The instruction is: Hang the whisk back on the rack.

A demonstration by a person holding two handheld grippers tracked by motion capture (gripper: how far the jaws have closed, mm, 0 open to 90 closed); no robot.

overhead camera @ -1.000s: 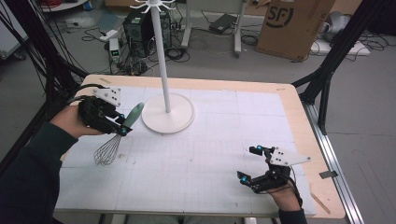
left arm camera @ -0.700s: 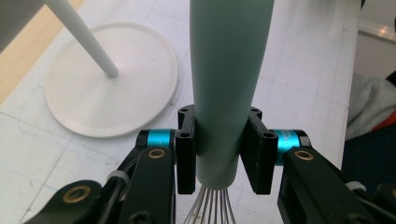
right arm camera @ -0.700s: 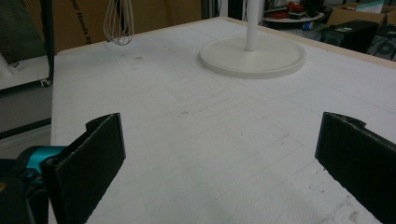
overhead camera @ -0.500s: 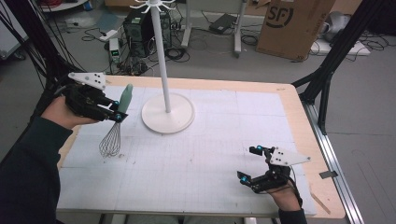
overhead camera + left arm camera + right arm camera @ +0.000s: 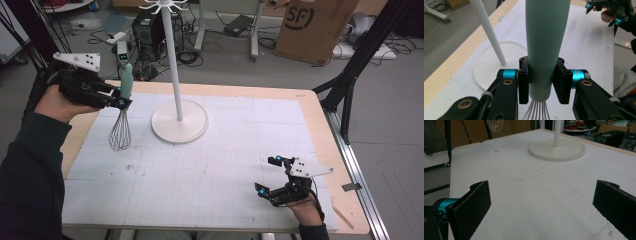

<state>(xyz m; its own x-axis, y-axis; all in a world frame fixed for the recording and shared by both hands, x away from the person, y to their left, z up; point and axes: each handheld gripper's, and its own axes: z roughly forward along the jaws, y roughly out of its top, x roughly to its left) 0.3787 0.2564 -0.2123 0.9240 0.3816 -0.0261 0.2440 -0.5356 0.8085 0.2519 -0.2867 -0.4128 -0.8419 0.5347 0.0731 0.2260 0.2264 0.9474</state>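
Whisk (image 5: 121, 117) handle clamped in left hand-held gripper (image 5: 120, 98), wires hanging down.

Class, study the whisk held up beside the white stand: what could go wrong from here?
1. The left gripper clamps the whisk low on its smooth, tapering handle, so it might slip or tilt.
2. The white stand is close by; swinging wires could knock its pole.
3. The right gripper rests open, far away, too distant to catch a drop.

a wooden bench (image 5: 320, 107) carries a white gridded mat (image 5: 210, 165); on the mat's far half stands a white stand's round base (image 5: 180, 121).
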